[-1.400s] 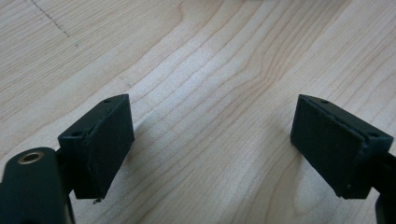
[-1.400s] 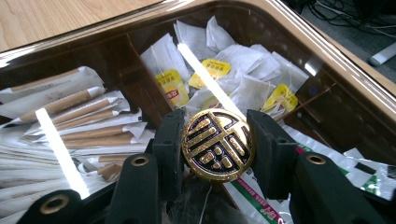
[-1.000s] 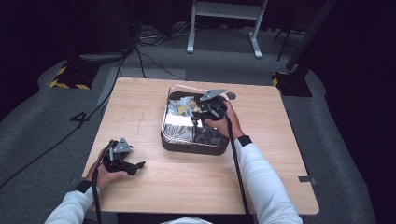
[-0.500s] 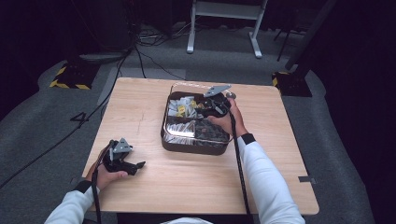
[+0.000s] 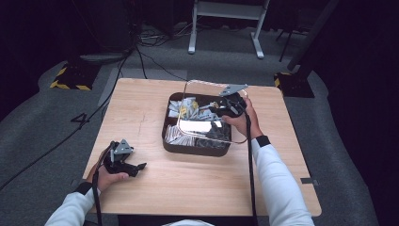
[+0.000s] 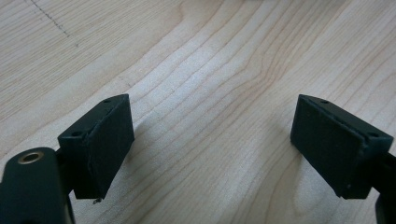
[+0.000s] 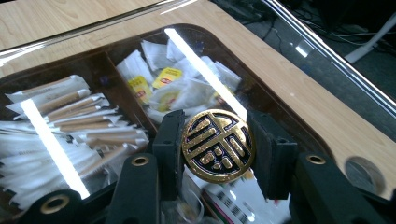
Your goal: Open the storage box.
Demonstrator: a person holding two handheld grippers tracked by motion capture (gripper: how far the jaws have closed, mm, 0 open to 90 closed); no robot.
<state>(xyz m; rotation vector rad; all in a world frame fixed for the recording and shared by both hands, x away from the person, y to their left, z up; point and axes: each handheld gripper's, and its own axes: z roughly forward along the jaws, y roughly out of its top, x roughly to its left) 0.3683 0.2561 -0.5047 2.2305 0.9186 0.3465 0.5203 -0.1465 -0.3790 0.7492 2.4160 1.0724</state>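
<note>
Left gripper agape, right gripper clamped.

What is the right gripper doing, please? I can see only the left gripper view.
Observer: The right gripper is shut on the round gold-and-black knob of a clear lid.
Operator: Is that lid sitting on anything?
Observer: In the high view it is held tilted above a dark box on the table.
Operator: What does the box hold?
Observer: Through the lid, paper-wrapped sticks in one compartment and tea bags with yellow tags in another.
</note>
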